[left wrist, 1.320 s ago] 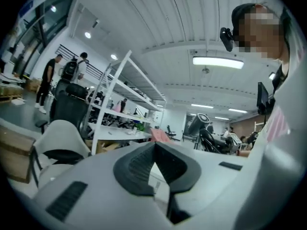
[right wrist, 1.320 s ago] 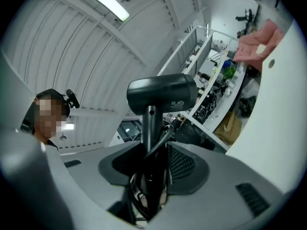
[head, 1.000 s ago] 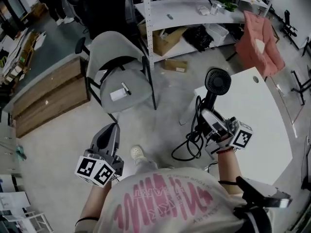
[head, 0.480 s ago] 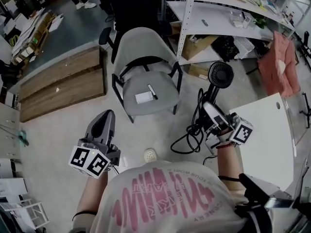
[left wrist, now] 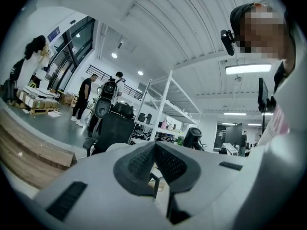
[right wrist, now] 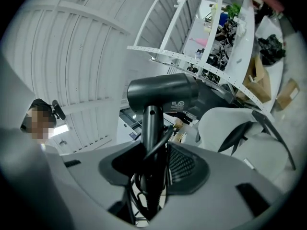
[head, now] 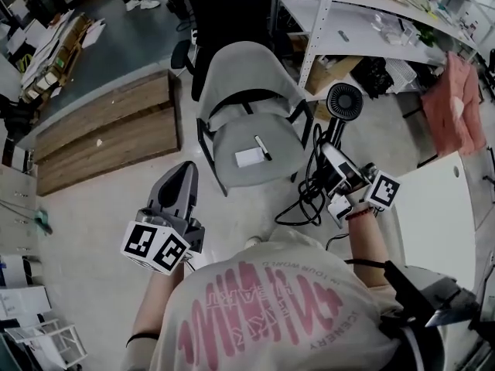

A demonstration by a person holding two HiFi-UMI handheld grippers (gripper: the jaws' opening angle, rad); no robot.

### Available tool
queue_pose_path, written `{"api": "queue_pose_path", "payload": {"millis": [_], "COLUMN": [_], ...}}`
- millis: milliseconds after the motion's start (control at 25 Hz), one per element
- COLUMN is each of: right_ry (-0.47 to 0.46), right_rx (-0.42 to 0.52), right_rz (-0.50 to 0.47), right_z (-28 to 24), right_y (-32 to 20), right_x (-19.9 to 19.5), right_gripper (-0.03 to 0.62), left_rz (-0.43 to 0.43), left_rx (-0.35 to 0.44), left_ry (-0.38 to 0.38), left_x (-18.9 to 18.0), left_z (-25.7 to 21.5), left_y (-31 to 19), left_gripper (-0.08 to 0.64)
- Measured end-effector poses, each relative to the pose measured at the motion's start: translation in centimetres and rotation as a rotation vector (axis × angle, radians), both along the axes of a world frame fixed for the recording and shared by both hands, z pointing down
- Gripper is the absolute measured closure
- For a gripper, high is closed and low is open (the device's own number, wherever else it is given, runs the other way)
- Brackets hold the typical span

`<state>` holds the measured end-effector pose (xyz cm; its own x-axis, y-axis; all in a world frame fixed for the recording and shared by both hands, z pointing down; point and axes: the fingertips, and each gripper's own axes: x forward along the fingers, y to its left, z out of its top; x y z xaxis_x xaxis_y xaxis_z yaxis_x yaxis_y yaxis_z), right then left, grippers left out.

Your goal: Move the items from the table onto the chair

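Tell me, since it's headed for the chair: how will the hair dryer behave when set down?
Likely top-heavy: the hair dryer has a bulky head over the thin handle clamped in the right gripper, so it should tip flat. Its cord hangs in floppy loops and may drag.

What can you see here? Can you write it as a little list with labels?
Right tool: shut on the handle of a black hair dryer
Cord: black cable hangs down from the dryer
Left tool: jaws together, nothing in them
Chair: grey padded chair with black frame, ahead of the person
On the seat: white paper slip and a dark pen
Dryer on chair yet: no
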<state>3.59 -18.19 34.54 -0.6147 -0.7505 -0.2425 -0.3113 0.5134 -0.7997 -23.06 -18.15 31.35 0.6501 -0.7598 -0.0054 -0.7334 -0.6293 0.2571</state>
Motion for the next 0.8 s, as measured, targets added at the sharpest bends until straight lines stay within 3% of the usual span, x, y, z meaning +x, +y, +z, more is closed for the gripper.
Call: {"api": "queue_pose_path", "payload": {"millis": [200, 400, 680, 800], "right_ry": [0.03, 0.077, 0.084, 0.174], "right_rx": [-0.069, -0.17, -0.285, -0.394], "right_rz": [-0.02, -0.04, -0.124, -0.121], "right_z": [2.6, 7.0, 12.5, 17.2], "right_y": [-3.4, -7.9, -14.9, -17.5], "right_x": [-1.0, -0.9, -1.2, 0.2], "right_gripper": [0.419, 0.419, 0.419, 0.419], "left_rz": [-0.017, -0.105, -0.165, -0.152], "left_rx": [-0.035, -0.075, -0.158, -0.152], "left_ry": [0.009, 0.024, -0.006, -0.027], "left_x": [-1.1, -3.1, -2.4, -1.7], "left_z": [0.8, 1.7, 3.1, 3.1], "left_y": [-1.0, -2.9, -7.4, -9.5], "left_gripper": [0.551, 0.551, 0.551, 0.551]}}
